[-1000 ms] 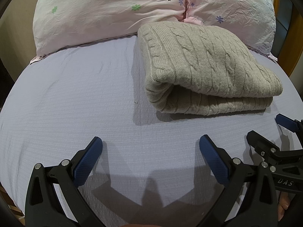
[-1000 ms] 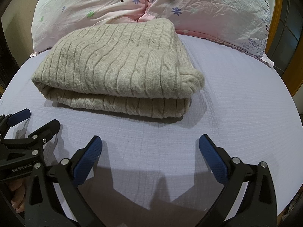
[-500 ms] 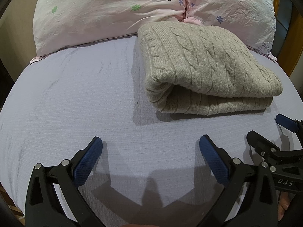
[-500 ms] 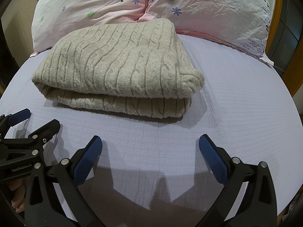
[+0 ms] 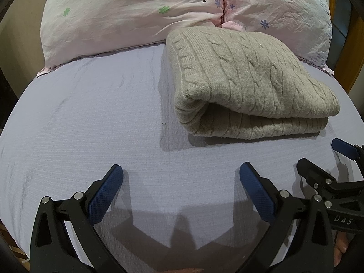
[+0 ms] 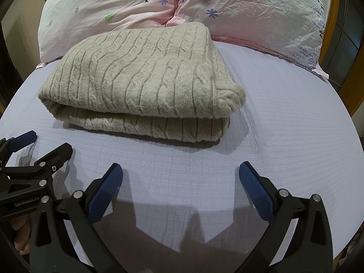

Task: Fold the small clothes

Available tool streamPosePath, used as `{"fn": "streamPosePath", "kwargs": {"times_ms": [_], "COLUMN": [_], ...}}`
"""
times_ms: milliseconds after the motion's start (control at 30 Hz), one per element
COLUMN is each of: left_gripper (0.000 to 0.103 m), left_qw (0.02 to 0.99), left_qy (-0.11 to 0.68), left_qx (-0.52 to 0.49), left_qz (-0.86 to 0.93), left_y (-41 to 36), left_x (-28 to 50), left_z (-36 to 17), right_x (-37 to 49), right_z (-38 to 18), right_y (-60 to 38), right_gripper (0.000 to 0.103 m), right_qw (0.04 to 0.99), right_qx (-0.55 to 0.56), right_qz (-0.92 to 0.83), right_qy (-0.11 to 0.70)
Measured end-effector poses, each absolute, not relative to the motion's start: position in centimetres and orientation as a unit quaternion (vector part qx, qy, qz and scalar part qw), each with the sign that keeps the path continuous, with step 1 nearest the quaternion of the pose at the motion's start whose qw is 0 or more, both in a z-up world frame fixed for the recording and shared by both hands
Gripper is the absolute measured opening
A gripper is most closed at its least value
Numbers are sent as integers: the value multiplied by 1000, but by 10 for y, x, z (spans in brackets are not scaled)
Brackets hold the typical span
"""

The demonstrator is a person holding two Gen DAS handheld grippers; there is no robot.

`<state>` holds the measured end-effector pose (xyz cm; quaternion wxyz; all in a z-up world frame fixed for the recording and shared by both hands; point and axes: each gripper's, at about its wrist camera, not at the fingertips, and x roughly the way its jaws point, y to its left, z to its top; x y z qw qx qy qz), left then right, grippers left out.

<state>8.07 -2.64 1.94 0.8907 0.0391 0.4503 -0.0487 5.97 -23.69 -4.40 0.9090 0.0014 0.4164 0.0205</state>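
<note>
A beige cable-knit sweater (image 5: 245, 84) lies folded in a neat rectangle on the lilac bed sheet (image 5: 91, 118), near the pillows. It also shows in the right wrist view (image 6: 141, 86). My left gripper (image 5: 180, 177) is open and empty, hovering over bare sheet in front of the sweater's left end. My right gripper (image 6: 180, 177) is open and empty, in front of the sweater's right end. Each gripper shows at the edge of the other's view, the right one (image 5: 327, 166) and the left one (image 6: 41, 150), both apart from the sweater.
Two pink floral pillows (image 5: 141, 13) (image 6: 254, 13) lie against the head of the bed behind the sweater. A wooden frame (image 6: 355, 75) stands at the right edge. Bare sheet (image 6: 284, 118) spreads left and right of the sweater.
</note>
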Motion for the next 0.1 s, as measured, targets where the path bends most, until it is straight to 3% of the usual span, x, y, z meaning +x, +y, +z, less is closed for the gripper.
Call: {"fn": "streamPosePath", "kwargs": {"times_ms": [100], "left_gripper": [102], "left_qw": [891], "left_qy": [450], "left_qx": [39], "left_qz": [-49], "left_y": [-26], "left_x": [81], "left_z": [19], "right_x": [60], "right_z": [-44], "right_y": [-237], "right_gripper": [101], "right_qw": [909], "right_qx": [1], "right_qz": [20], "right_qy": [416]}}
